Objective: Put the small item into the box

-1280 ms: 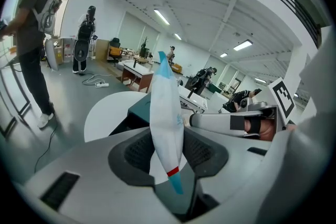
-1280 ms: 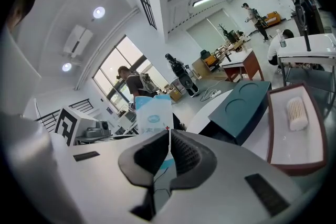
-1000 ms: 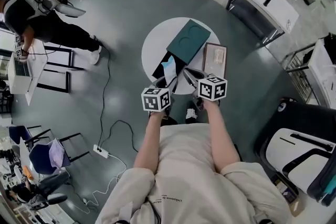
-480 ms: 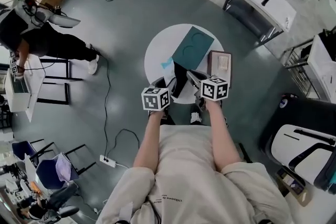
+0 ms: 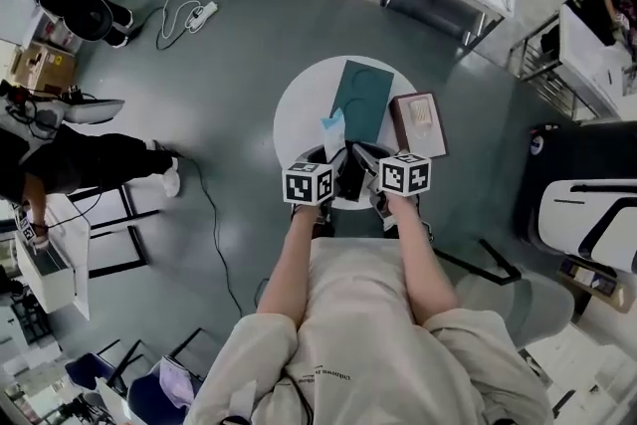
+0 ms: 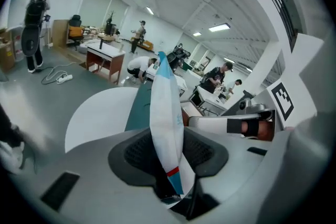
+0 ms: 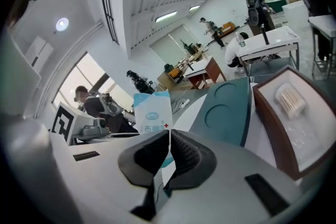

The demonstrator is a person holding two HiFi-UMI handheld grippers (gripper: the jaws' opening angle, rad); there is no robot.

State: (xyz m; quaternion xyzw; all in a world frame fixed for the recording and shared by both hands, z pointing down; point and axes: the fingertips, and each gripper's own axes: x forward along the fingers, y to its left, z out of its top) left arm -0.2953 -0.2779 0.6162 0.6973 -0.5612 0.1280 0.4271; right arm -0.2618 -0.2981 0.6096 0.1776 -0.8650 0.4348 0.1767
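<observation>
Left gripper view showed the left gripper [image 6: 169,150] clamped wide on a puffy white-and-blue sachet [image 6: 165,107], its long axis upright. The right gripper [image 7: 168,157] pinched its lower corner, jaws nearly together. The sachet stood over the near edge of the round white table [image 5: 297,109]. Beyond lay a flat teal lid [image 5: 360,100] and, at the right edge, a brown-walled box [image 5: 396,126]. The floor [image 5: 219,65] was smooth grey.

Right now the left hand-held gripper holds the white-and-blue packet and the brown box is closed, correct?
No: the brown box is open, its white inside showing in the right gripper view. The left hand-held gripper does hold the white-and-blue packet.
</observation>
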